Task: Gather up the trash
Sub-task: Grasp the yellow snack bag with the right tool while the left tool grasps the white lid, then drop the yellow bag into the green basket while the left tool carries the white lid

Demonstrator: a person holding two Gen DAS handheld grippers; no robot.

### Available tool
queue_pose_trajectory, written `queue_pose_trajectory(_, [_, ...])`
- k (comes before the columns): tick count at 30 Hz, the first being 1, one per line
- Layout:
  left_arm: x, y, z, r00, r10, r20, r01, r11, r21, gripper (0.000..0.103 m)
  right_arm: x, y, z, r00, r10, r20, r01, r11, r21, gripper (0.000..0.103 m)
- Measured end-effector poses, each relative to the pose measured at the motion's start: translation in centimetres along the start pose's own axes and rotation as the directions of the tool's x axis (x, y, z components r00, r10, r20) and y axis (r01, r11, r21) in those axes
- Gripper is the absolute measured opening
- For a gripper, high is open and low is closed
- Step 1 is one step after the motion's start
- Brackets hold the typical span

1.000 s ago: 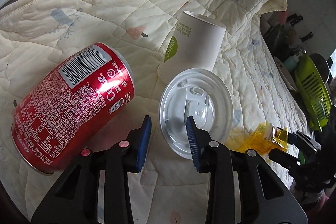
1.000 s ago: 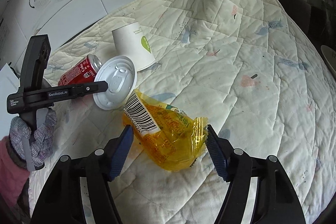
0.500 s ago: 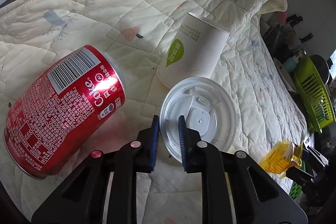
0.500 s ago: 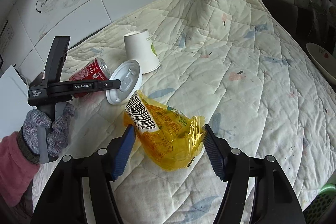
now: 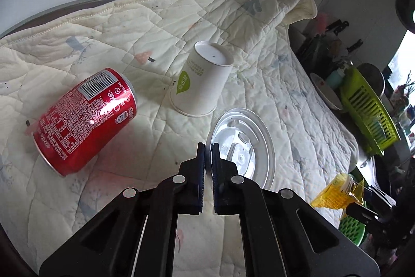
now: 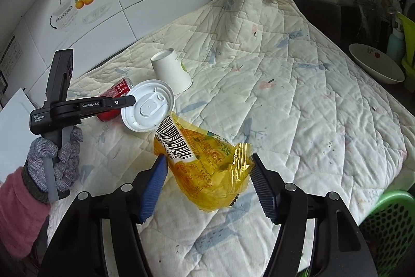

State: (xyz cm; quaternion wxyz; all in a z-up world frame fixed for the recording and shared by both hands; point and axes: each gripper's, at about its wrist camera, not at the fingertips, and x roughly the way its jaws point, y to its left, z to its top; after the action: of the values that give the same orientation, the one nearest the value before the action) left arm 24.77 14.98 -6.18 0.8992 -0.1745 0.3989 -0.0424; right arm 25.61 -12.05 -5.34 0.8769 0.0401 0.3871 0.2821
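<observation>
Changed: left gripper (image 5: 208, 157) went from jaws wide apart around the plastic lid (image 5: 243, 144) to pinched tight on its rim, and the lid now looks lifted clear of the quilt (image 5: 160, 17). The right one raised its load too.
Means: my guess is both pieces are secured and ready to go to a bin, maybe the green basket (image 6: 386, 222) at the quilt's edge.
Left pose: gloved hand (image 6: 55, 157) holds the tool roughly level, lid tilted on edge.
Right gripper (image 6: 207, 181): jaws fairly wide but pressed on either side of the yellow wrapper (image 6: 205, 162), which hangs above the quilt.
Left to grab: Coke can (image 5: 85, 121) lying on its side, and the paper cup (image 5: 201, 85) standing upside down just beside it.
</observation>
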Motion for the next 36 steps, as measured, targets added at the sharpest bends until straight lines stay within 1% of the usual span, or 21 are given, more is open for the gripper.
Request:
queue_pose_trajectory(5, [-2.1,-1.9,-1.2,0.999,-0.045,0.009,0.045,0.999,0.021,0.004,-3.3,-1.3,-2.2,0.999,-0.042,0.026,0.041,0.998,0.046,0.062])
queue_pose_trajectory(11, [-3.9,-5.4,-2.3,0.994,-0.106,0.023,0.104,0.992,0.071,0.004,-7.9,-4.4,-5.4,0.989,-0.138,0.043,0.133,0.984,0.116,0.062])
queue_pose_trajectory(15, [-4.6,-8.4,-3.1,0.988,-0.150,0.019,0.147,0.983,0.111,0.004,-10.8,-7.4,-7.6,0.975,-0.221,0.038,0.211,0.960,0.183,0.062])
queue_pose_trajectory(20, [-4.8,-11.9,-4.0,0.981,-0.195,0.004,0.192,0.969,0.158,0.004,-13.7,-11.3,-10.3,0.950,-0.313,0.010,0.298,0.914,0.275,0.062])
queue_pose_trajectory(25, [-4.7,-15.7,-5.0,0.972,-0.235,-0.022,0.235,0.949,0.212,0.004,-16.2,-14.0,-12.9,0.932,-0.362,-0.005,0.339,0.868,0.362,0.063])
queue_pose_trajectory(28, [-4.4,-17.8,-5.6,0.966,-0.255,-0.039,0.257,0.937,0.237,0.004,-17.2,-15.2,-14.1,0.927,-0.375,-0.017,0.349,0.845,0.405,0.065])
queue_pose_trajectory(31, [-3.9,-20.0,-6.3,0.961,-0.270,-0.061,0.276,0.926,0.259,0.004,-18.0,-15.8,-15.1,0.922,-0.388,-0.018,0.357,0.830,0.429,0.074])
queue_pose_trajectory(36, [-2.6,-23.3,-7.8,0.951,-0.290,-0.104,0.308,0.905,0.292,0.004,-19.5,-16.1,-16.1,0.915,-0.403,-0.002,0.362,0.820,0.444,0.076])
